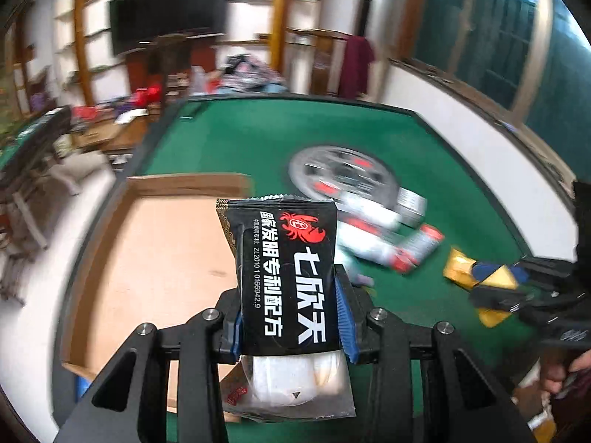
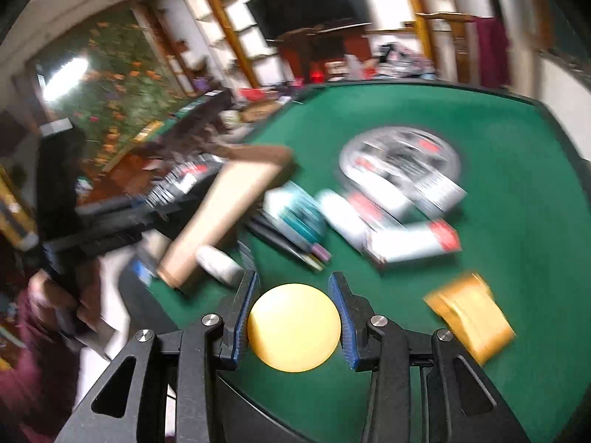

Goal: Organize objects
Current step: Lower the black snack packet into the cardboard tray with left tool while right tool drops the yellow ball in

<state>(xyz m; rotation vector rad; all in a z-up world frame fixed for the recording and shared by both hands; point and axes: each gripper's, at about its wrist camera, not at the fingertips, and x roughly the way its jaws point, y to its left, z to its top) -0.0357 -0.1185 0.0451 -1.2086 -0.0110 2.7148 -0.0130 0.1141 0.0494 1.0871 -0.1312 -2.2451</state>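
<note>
Pads of the left gripper clamp a black plastic snack packet with white lettering and a red crab logo, held above the open brown cardboard box at nine o'clock. The right gripper pinches a smooth pale-yellow ball over the green felt table. Blurred white-and-red tubes lie at one o'clock, a round silver disc beyond them, and a crumpled gold foil pouch at three o'clock.
</note>
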